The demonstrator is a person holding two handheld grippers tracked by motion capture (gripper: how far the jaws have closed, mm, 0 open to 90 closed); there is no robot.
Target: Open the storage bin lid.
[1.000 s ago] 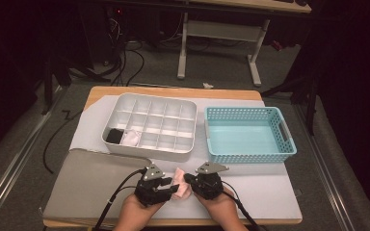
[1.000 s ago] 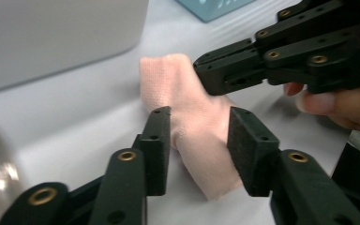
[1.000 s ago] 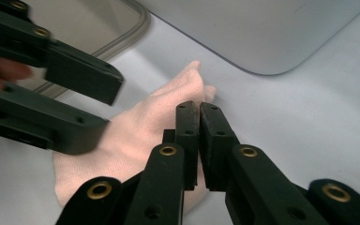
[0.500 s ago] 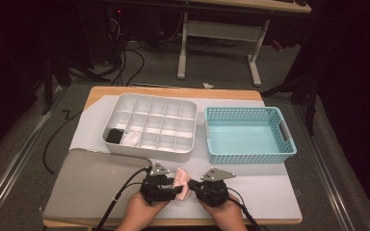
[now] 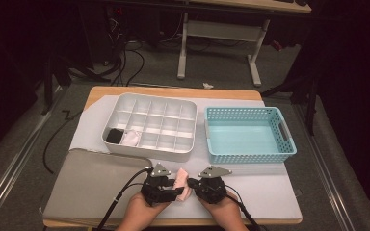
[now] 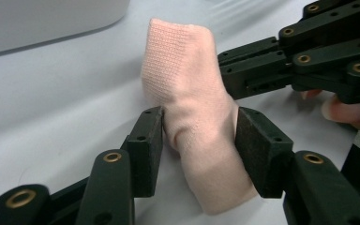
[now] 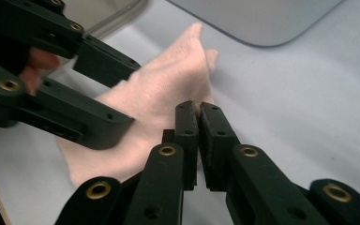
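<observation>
Far left, near edge of the table: grey tray [image 5: 86, 187], flat, bare. Just right of it, my left gripper [image 5: 177, 191] near the front edge of the white mat [image 5: 265, 192]. Its jaws stand about half open, one on each side of the pink sock [image 6: 192, 117]; the left pad meets the cloth, the right pad lies against its edge. Whether they squeeze it I cannot tell. These jaws were opening a moment back, with the sock between them.

The sock itself lies bunched on the mat between my two grippers, in front of the white divided box [image 5: 149, 126], one end lifted off the mat.

Right of the sock, my right gripper [image 5: 191, 183]. In its own view, the jaws [image 7: 198, 117] are all but closed, a fold of the sock's edge nipped between the tips.

Behind, in the box's front-left cells: one dark bundle [image 5: 113, 136], one pale bundle [image 5: 131, 138], side by side. Farther right, the turquoise basket [image 5: 289, 139], just beside the box.
</observation>
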